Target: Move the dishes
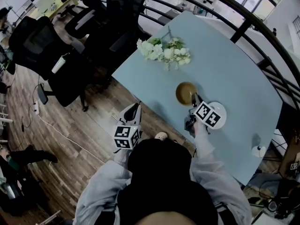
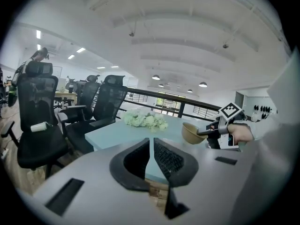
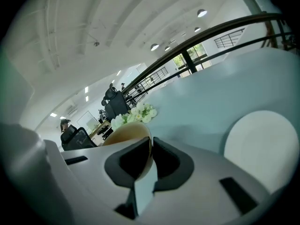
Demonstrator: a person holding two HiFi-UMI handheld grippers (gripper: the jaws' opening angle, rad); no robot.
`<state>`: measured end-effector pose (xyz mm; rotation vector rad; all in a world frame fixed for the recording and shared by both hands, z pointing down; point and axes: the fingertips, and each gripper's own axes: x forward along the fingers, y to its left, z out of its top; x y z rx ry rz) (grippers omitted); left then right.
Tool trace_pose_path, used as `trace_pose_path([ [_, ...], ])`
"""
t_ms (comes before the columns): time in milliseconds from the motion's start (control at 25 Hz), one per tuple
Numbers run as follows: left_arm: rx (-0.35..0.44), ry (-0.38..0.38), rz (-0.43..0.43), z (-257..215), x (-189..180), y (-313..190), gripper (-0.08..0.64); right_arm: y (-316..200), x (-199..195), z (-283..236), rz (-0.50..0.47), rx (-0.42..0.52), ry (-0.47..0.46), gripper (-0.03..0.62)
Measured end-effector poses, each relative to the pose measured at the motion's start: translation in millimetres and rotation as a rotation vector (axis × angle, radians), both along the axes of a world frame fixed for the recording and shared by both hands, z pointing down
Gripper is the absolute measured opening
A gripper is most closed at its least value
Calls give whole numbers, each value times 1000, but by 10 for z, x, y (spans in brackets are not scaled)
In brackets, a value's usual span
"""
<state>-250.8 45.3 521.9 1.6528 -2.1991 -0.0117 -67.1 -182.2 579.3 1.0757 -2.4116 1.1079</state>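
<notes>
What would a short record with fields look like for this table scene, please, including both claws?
table: light blue
flowers: white bunch lying on the table's far part
plate: white, on the table's near side
bowl: tan, next to the plate on the flowers' side
right claw: shut on the bowl's rim
left claw: shut, nothing between its jaws, over the wooden floor just off the table's edge

the bowl (image 1: 186, 93) is between flowers (image 1: 164, 50) and plate (image 1: 223, 109).
</notes>
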Motion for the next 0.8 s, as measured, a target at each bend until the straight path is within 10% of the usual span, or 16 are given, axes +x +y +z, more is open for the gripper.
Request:
trace_pose_path([
  [800,6,19,355,7,1256,-1072,40,-208,2205,9,404,-16,59,29],
])
